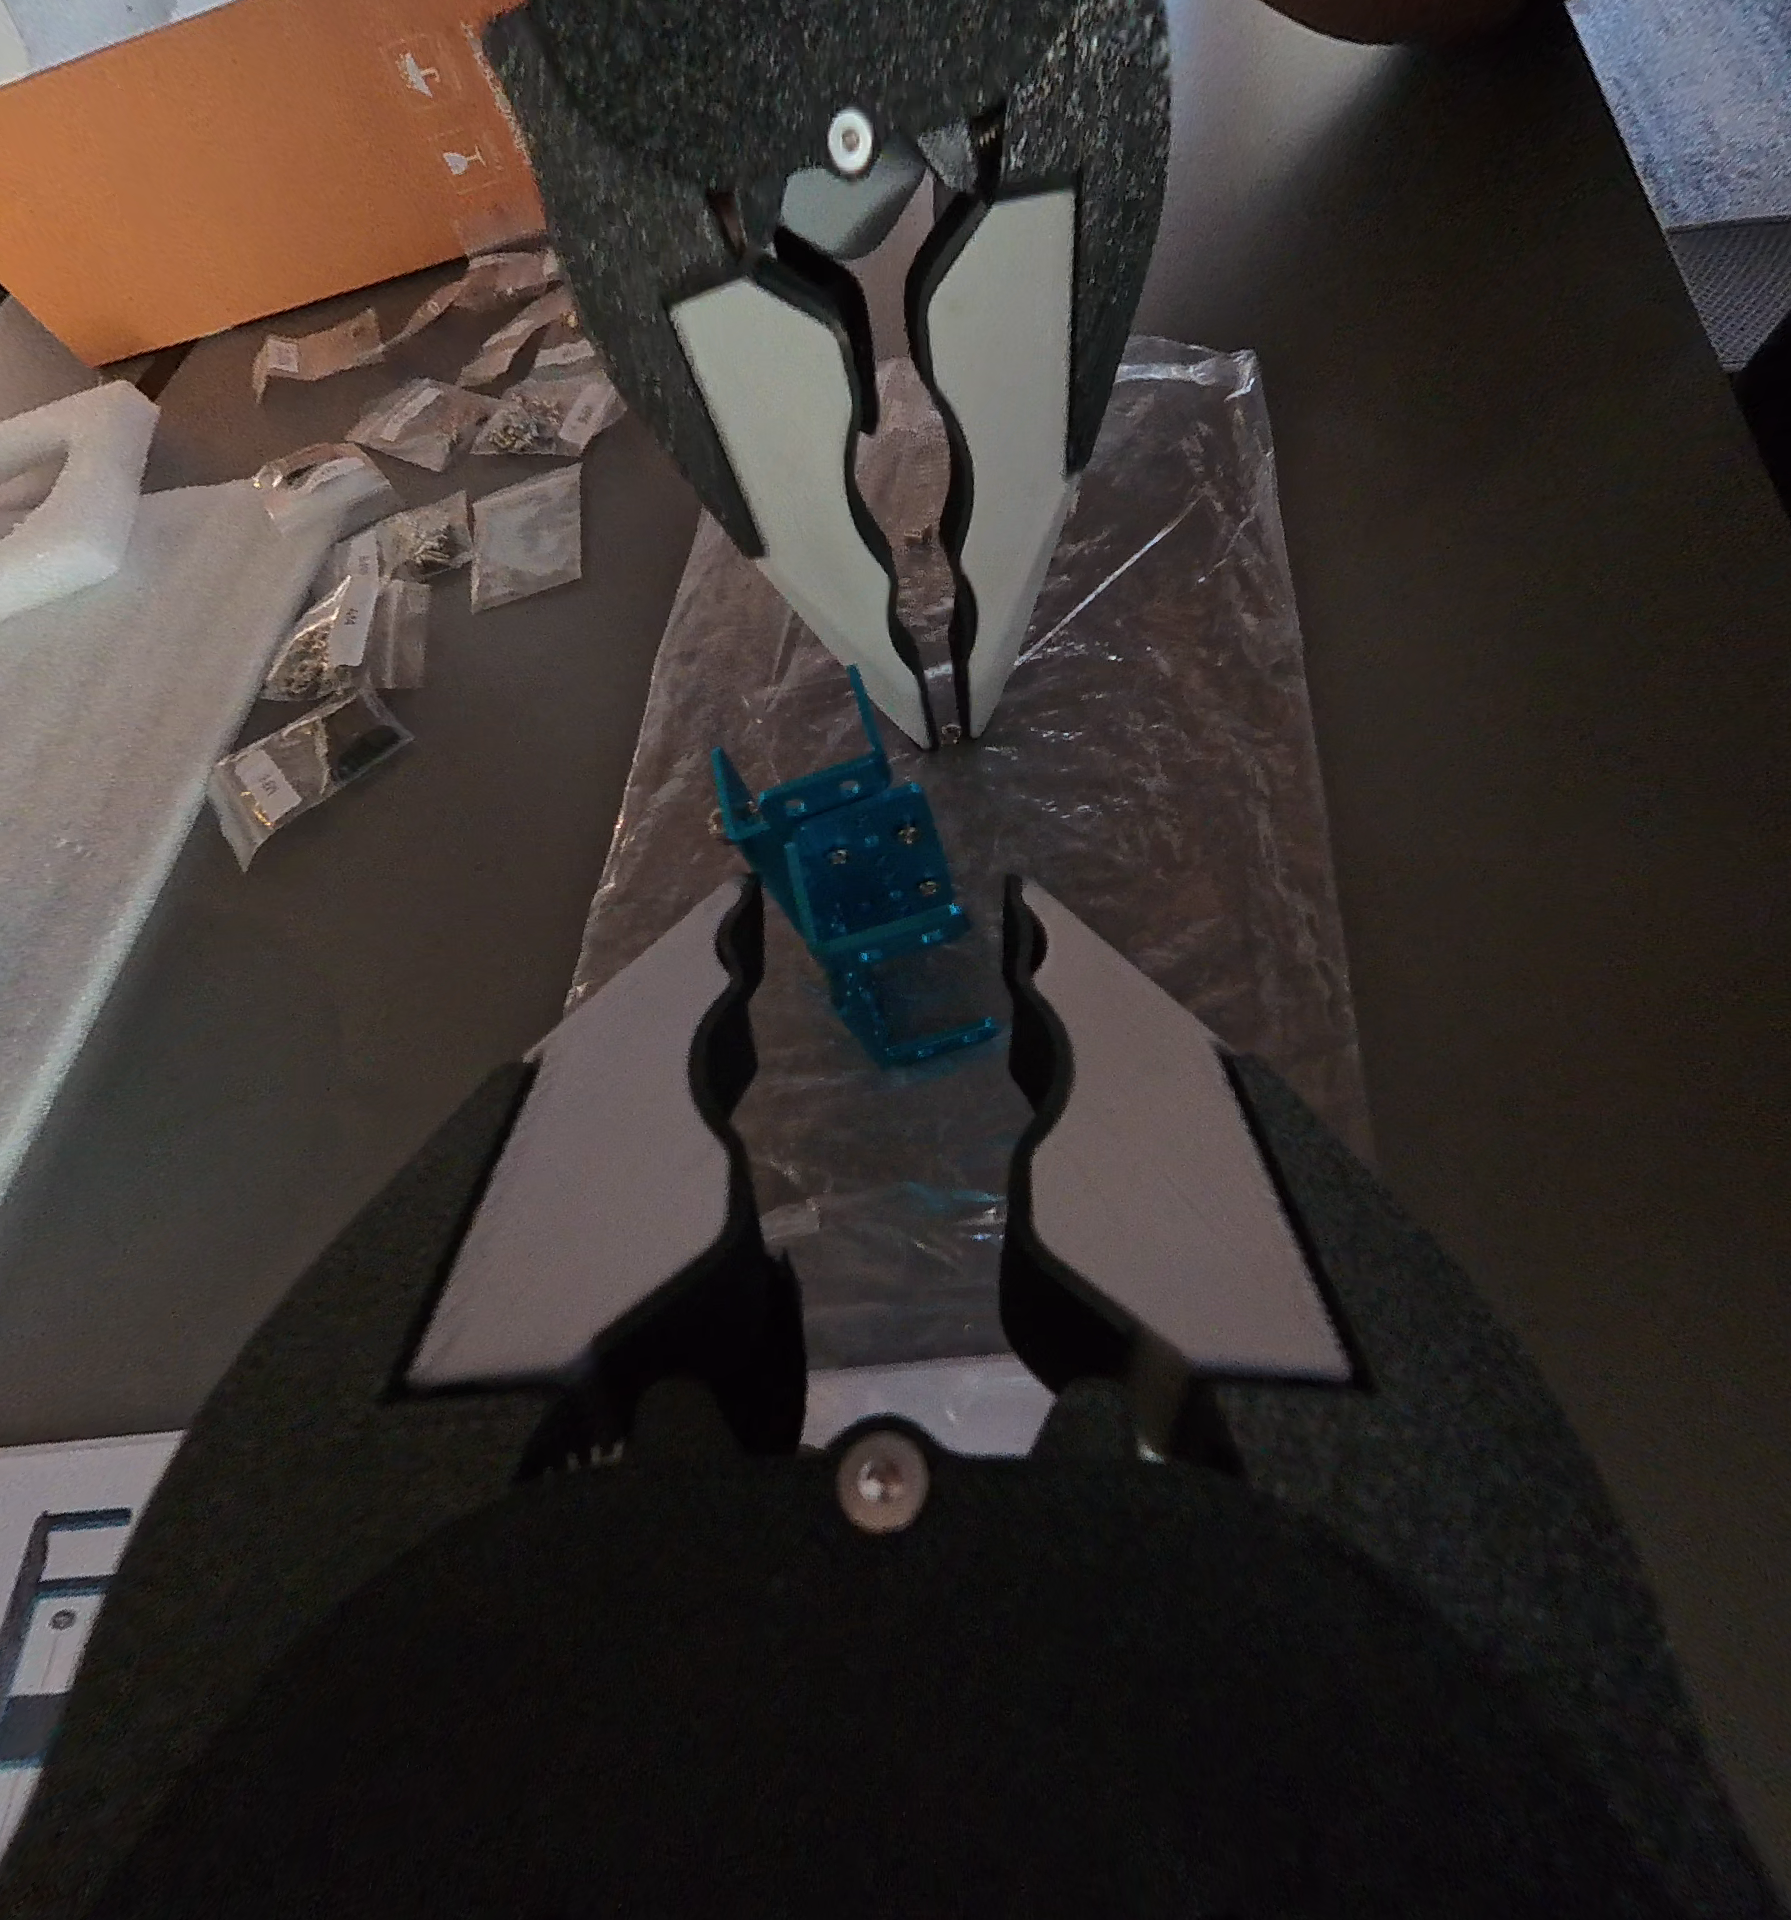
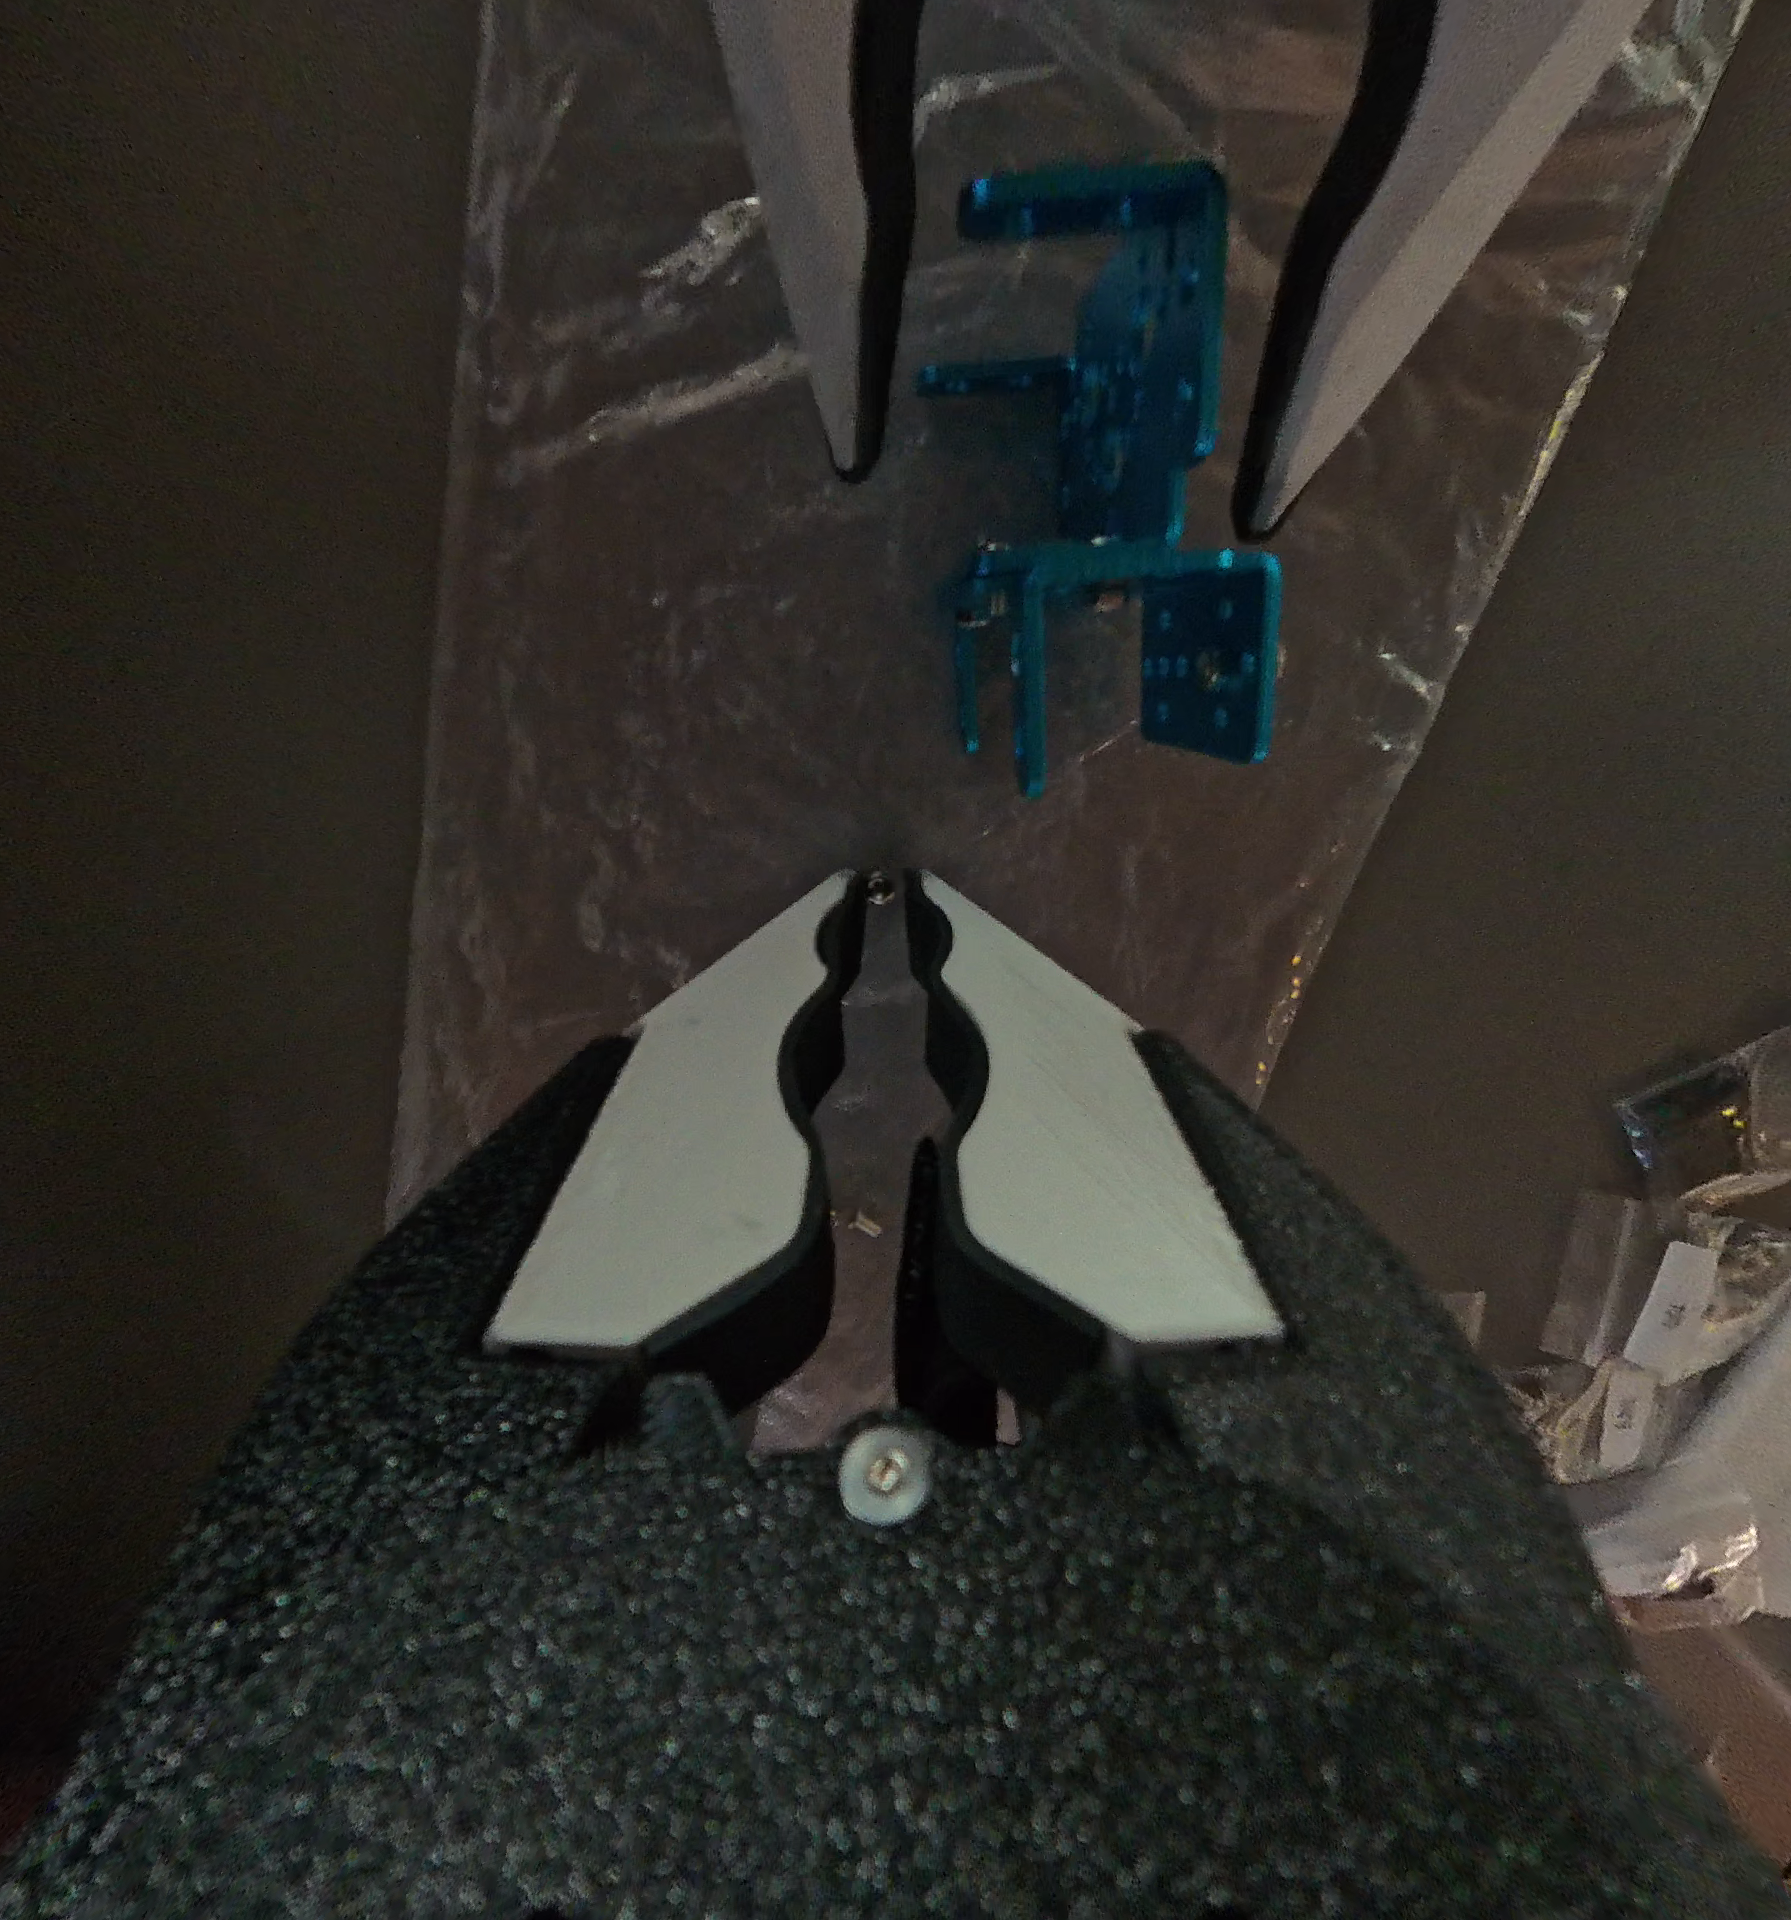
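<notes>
A blue metal bracket assembly point(image 1: 849, 894) with several holes and small screws lies on a clear plastic sheet point(image 1: 1161, 831) on the dark table. My left gripper point(image 1: 875, 888) is open, with its fingertips on either side of the bracket's near end, not closed on it. My right gripper point(image 1: 948, 736) comes in from the far side with its tips just beyond the bracket. In the right wrist view my right gripper point(image 2: 883, 881) is shut on a small silver screw point(image 2: 878, 885) at its very tips. The bracket point(image 2: 1130, 436) sits between the left gripper's open fingers point(image 2: 855, 447) there.
An orange cardboard box point(image 1: 195, 177) stands at the far left. Several small clear bags of hardware point(image 1: 434, 499) lie beside white foam point(image 1: 29, 499); they also show in the right wrist view point(image 2: 1701, 1299). A white printed sheet point(image 1: 18, 1558) lies near left. A loose screw point(image 2: 860, 1224) rests on the plastic. About 7 centimeters separates my left fingertips from my right.
</notes>
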The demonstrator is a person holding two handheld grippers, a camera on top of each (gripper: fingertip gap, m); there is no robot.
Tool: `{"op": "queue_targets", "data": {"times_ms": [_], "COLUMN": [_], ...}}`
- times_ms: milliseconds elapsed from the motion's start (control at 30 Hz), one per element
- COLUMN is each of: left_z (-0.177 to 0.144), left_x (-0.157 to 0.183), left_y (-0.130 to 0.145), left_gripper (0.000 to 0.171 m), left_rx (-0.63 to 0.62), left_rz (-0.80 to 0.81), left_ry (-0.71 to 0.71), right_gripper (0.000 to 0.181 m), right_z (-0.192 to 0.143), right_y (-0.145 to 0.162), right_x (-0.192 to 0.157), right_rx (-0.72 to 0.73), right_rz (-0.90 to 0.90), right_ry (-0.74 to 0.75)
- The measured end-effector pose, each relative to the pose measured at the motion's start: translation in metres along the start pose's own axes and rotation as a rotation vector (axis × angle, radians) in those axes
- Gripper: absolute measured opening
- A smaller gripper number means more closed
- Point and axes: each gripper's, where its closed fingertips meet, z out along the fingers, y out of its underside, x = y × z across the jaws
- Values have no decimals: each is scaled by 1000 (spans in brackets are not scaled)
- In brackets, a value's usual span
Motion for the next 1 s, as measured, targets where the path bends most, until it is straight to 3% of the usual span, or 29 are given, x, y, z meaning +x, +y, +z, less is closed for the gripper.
{"op": "queue_targets", "data": {"times_ms": [433,667,1000], "left_z": [0,0,0], "left_x": [1,2,0], "left_y": [0,0,0], "left_gripper": [46,46,46], "left_rx": [1,-3,1], "left_rz": [-5,5,-6], "left_ry": [6,5,4], "right_gripper": [2,2,8], "right_z": [-3,-13,-12], "right_y": [4,41,45], "right_x": [3,40,28], "right_rx": [27,-92,-46], "right_rz": [-4,29,75], "right_ry": [1,192,79]}}
